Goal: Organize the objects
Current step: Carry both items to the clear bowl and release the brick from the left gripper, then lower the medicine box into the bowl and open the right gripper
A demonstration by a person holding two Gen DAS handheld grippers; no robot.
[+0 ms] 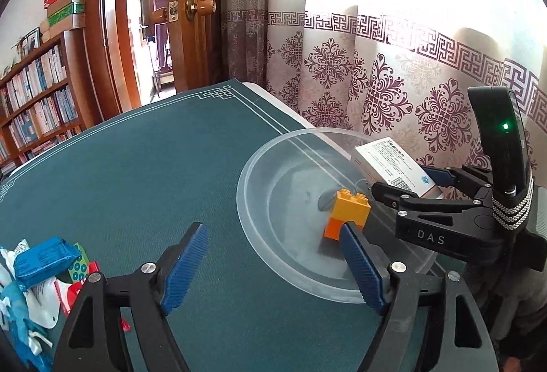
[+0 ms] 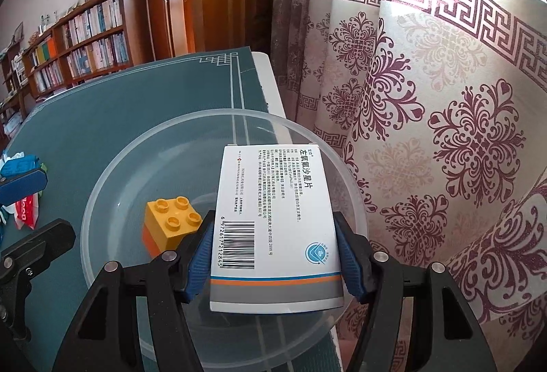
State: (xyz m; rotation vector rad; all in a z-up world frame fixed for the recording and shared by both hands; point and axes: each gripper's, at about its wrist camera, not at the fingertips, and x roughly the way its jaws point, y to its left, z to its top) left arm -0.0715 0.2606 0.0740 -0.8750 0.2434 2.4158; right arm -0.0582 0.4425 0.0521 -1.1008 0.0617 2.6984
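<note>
A clear plastic bowl (image 1: 259, 235) (image 2: 112, 187) stands on the green table mat near the right edge. A yellow and orange toy brick (image 1: 348, 213) (image 2: 169, 225) sits inside it. My right gripper (image 2: 273, 252) (image 1: 403, 182) is shut on a white medicine box (image 2: 273, 218) (image 1: 393, 163) and holds it over the bowl. My left gripper (image 1: 273, 266) is open and empty, just left of the bowl, with its right finger over the bowl's near rim.
A pile of snack packets, blue (image 1: 44, 259) (image 2: 17, 163) and red-white (image 1: 73, 293), lies at the mat's left front. A patterned curtain (image 1: 393, 81) hangs close behind the table's right edge. A bookshelf (image 1: 37, 98) and wooden door (image 1: 191, 13) stand beyond.
</note>
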